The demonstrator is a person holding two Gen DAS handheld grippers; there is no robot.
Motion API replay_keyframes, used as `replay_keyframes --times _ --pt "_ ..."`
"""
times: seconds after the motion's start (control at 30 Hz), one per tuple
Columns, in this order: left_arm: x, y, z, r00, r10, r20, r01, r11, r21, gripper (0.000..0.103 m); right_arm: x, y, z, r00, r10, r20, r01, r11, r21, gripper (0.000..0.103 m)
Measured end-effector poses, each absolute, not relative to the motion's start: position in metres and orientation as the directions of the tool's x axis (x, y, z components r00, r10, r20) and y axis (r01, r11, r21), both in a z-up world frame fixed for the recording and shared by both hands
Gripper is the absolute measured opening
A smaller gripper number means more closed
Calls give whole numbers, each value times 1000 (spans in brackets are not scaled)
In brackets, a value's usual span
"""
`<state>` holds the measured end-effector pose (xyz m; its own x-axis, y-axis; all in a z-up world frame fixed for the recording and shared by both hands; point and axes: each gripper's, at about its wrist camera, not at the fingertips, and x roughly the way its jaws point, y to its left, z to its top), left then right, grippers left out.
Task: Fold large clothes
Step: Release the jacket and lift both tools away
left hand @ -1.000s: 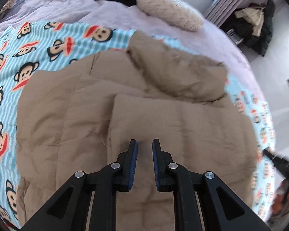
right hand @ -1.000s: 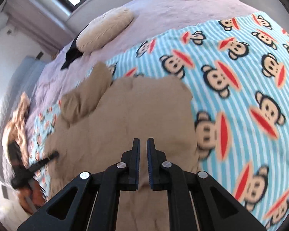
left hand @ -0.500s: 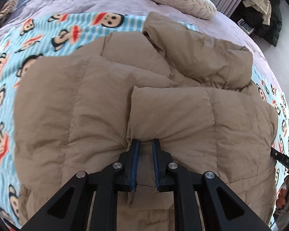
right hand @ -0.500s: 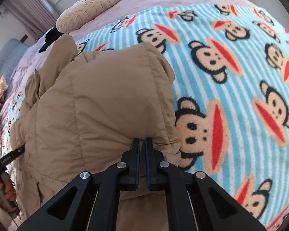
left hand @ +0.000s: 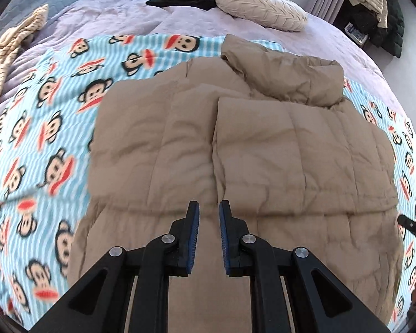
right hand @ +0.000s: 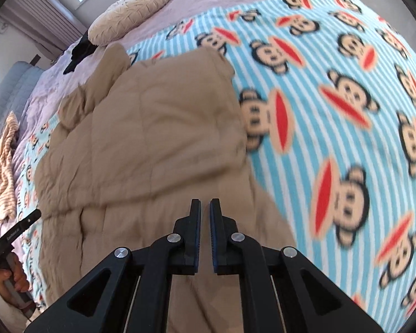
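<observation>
Tan puffer jacket on monkey blanket, both hand-held grippers hovering, parted, empty

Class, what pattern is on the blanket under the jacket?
Blue-white stripes with monkey faces on the blanket; right wrist view.

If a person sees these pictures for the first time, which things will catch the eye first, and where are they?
The eye goes first to the big tan puffer jacket, lying partly folded in the middle of the bed. Under it spreads a bright blue striped blanket with monkey faces, reaching out to the left and right of the jacket. In the foreground, the left gripper and right gripper hang open above the jacket's near part.
</observation>
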<state>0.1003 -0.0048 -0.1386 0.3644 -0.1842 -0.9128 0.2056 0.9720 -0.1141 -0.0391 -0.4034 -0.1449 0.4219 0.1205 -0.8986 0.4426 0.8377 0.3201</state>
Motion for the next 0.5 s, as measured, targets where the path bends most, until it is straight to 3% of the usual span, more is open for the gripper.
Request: replay_keyframes --times 0.07,0.2,0.3,0.33,0.37,0.4,0.5 --pt "87 -2 -138 356 -184 -916 204 972 -116 17 -53 -397 -145 412 137 -901 443 834 330 11" --pt "65 0 -138 325 -190 -926 194 972 -132 17 -75 -387 -145 398 158 -904 446 828 341 28" --pt "49 1 -137 318 -186 -930 188 973 -130 17 -86 -379 -146 386 180 -905 437 828 351 28" --pt "43 2 -136 315 -180 -932 184 975 -127 31 -89 -378 -146 384 183 -905 435 829 352 28" --pt "37 3 -136 313 -170 -934 174 977 -119 80 -92 -376 -146 382 188 -905 433 828 355 28" --pt "31 5 -134 325 -156 -933 161 981 -108 99 -96 -374 -146 382 197 -903 432 826 363 29" --pt "15 8 -126 360 -135 -923 163 983 -80 103 -103 -370 -144 384 210 -899 421 827 373 35"
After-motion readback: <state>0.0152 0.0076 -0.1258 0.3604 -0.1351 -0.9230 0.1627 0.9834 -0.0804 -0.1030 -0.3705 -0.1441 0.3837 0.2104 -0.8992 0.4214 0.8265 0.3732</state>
